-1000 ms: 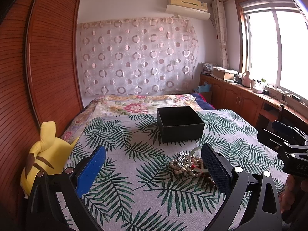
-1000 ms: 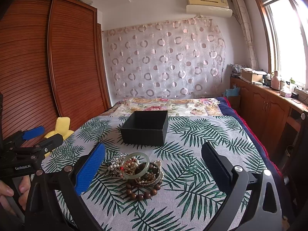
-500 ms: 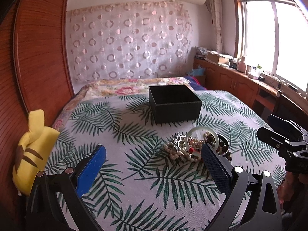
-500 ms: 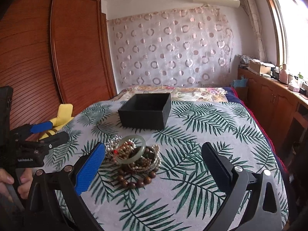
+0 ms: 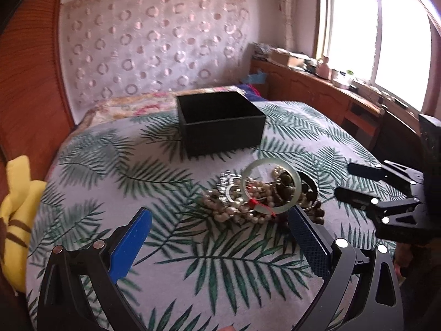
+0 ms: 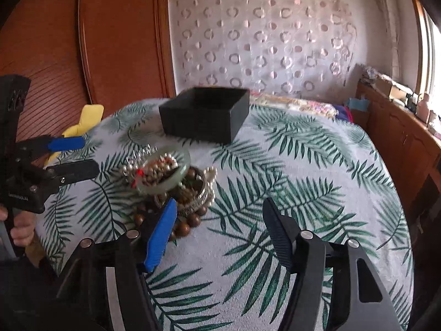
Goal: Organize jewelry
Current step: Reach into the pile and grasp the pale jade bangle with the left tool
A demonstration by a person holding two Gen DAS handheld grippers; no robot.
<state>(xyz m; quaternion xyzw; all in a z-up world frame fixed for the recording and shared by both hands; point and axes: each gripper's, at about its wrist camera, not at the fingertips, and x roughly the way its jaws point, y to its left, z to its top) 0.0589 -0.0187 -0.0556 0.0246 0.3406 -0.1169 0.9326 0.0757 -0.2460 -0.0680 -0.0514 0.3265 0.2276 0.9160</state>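
A pile of jewelry (image 5: 261, 193) lies on the leaf-print bedspread: a pale green bangle (image 5: 271, 184) on top of pearl strands, a silver piece and brown wooden beads (image 6: 190, 220). The pile also shows in the right wrist view (image 6: 168, 176). An open black box (image 5: 220, 121) stands just behind it, also in the right wrist view (image 6: 205, 113). My left gripper (image 5: 220, 220) is open and empty, just short of the pile. My right gripper (image 6: 220, 212) is open and empty, its left finger beside the wooden beads.
A yellow plush toy (image 5: 16, 212) lies at the bed's left edge by the wooden wardrobe (image 6: 110, 41). A wooden counter with clutter (image 5: 330, 82) runs under the window on the right. The bedspread (image 6: 317, 179) extends right of the pile.
Both grippers have moved forward and down toward the jewelry pile. The right gripper's jaws are narrower than before. The pile and box have not moved.
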